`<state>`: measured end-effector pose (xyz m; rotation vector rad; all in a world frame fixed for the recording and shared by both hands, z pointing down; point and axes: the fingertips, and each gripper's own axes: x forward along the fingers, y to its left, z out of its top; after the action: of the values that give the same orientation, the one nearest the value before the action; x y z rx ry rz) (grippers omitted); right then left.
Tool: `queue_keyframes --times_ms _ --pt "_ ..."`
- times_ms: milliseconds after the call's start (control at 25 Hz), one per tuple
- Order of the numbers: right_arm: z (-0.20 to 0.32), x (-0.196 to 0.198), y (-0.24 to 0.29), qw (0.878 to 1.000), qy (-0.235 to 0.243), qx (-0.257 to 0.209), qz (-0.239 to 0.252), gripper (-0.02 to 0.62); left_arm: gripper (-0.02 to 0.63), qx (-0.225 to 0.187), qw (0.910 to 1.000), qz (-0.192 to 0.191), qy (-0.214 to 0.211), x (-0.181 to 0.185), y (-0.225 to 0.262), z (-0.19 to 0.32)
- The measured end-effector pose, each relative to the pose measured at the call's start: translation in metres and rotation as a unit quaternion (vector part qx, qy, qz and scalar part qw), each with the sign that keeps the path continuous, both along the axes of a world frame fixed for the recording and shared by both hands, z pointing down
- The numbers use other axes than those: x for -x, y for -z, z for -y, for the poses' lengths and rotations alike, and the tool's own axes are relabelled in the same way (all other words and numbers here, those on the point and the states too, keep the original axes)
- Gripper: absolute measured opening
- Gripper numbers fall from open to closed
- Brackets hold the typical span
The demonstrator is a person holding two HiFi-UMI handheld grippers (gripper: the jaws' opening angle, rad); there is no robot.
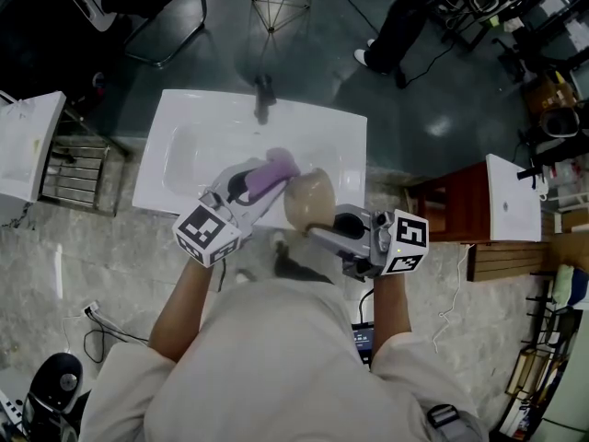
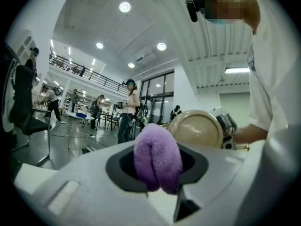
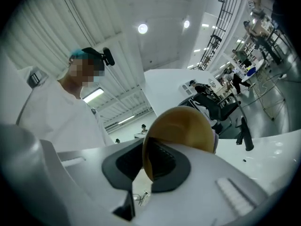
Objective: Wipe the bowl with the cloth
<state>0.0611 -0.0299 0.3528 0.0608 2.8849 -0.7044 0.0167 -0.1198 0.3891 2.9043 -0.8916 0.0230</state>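
Observation:
In the head view my left gripper (image 1: 267,184) is shut on a folded purple cloth (image 1: 273,169) above the white sink (image 1: 184,141). The cloth's far end lies against the upper left side of a beige bowl (image 1: 308,201). My right gripper (image 1: 315,232) is shut on that bowl's near rim and holds it tilted on edge. The left gripper view shows the cloth (image 2: 157,155) bulging out between the jaws, with the bowl's rounded outside (image 2: 197,128) just beyond it. In the right gripper view the bowl's rim (image 3: 146,161) is pinched between the pads and the bowl (image 3: 188,126) fills the middle.
A dark faucet (image 1: 264,98) stands at the sink's back edge. Another white basin (image 1: 28,141) sits on a rack at the left, and one more (image 1: 511,196) by a wooden cabinet (image 1: 451,205) at the right. A person (image 1: 405,17) stands beyond the sink.

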Motion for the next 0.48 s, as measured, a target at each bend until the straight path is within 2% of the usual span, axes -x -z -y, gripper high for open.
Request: queue_keyframes --times_ms 160,480 --pt "0.016 -0.011 0.008 0.999 -0.034 0.022 0.035 0.012 0.120 0.007 0.9999 0.004 -0.014 -0.006 -0.008 -0.007" --pt "0.037 -0.012 0.010 0.994 -0.081 0.052 0.058 0.012 0.120 0.018 0.9996 -0.002 -0.022 -0.011 -0.013 -0.016"
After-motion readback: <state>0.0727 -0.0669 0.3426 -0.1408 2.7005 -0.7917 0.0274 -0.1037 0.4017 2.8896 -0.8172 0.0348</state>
